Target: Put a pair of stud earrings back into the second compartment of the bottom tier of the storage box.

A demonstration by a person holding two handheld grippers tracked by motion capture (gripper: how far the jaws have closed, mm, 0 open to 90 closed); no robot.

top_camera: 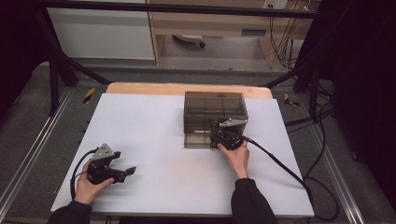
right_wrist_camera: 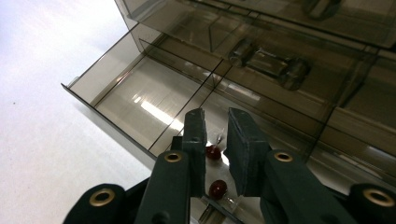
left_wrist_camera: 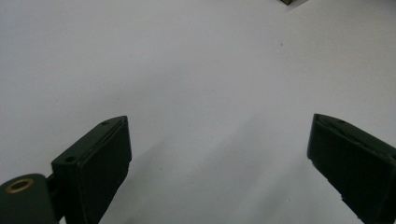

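One smoky drawer box (top_camera: 215, 112), one open drawer (right_wrist_camera: 140, 93), two red beads (right_wrist_camera: 217, 189).

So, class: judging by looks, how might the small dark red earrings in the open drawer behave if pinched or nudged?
The dark red earrings look tiny and rounded, so they would probably roll or skid on the drawer's smooth floor. Their glossy beads may slip between the right gripper's flat fingers. Thin clear stems suggest some fragility.

We're looking at what seems a lab or recording rig: a white-topped table (top_camera: 154, 140) fenced by black metal framing (top_camera: 56, 70). Loose cables (top_camera: 285, 42) dangle behind, grey carpet (top_camera: 23, 126) all round, and hazard tape (top_camera: 88, 94) marks the corners.
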